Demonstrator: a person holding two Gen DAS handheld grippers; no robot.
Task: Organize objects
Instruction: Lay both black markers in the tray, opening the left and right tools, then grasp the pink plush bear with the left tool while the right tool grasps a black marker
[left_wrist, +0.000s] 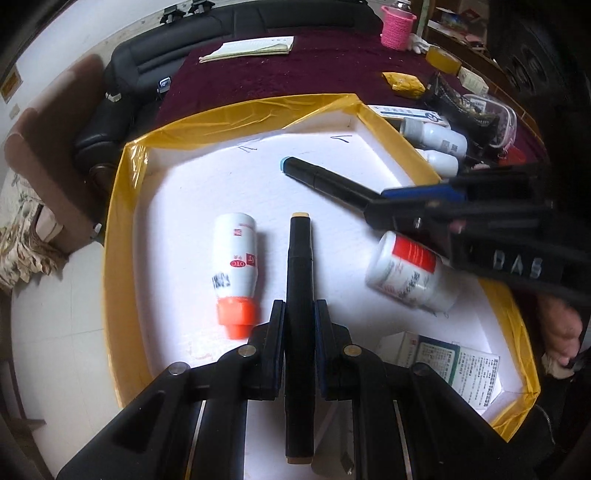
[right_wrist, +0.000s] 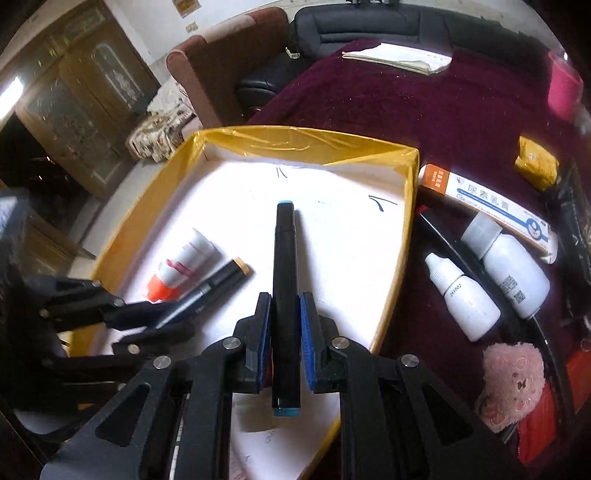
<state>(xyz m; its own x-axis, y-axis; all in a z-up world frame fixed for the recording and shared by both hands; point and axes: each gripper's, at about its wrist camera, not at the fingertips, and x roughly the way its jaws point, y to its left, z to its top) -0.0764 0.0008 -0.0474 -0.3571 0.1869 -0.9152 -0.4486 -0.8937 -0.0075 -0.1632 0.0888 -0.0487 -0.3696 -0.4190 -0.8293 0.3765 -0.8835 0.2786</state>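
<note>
A: What is the left gripper doing?

B: Its jaws are clamped on a black marker with a tan tip, held over the white floor of the yellow-edged tray.

A: And the right gripper?

B: It is closed tight on a black marker with a blue tip, also above the tray.

A: What lies in the tray?

B: A white bottle with an orange cap on its side beside the tan-tipped marker, and a white bottle with a red label under the right gripper. A printed leaflet lies near the corner.
</note>
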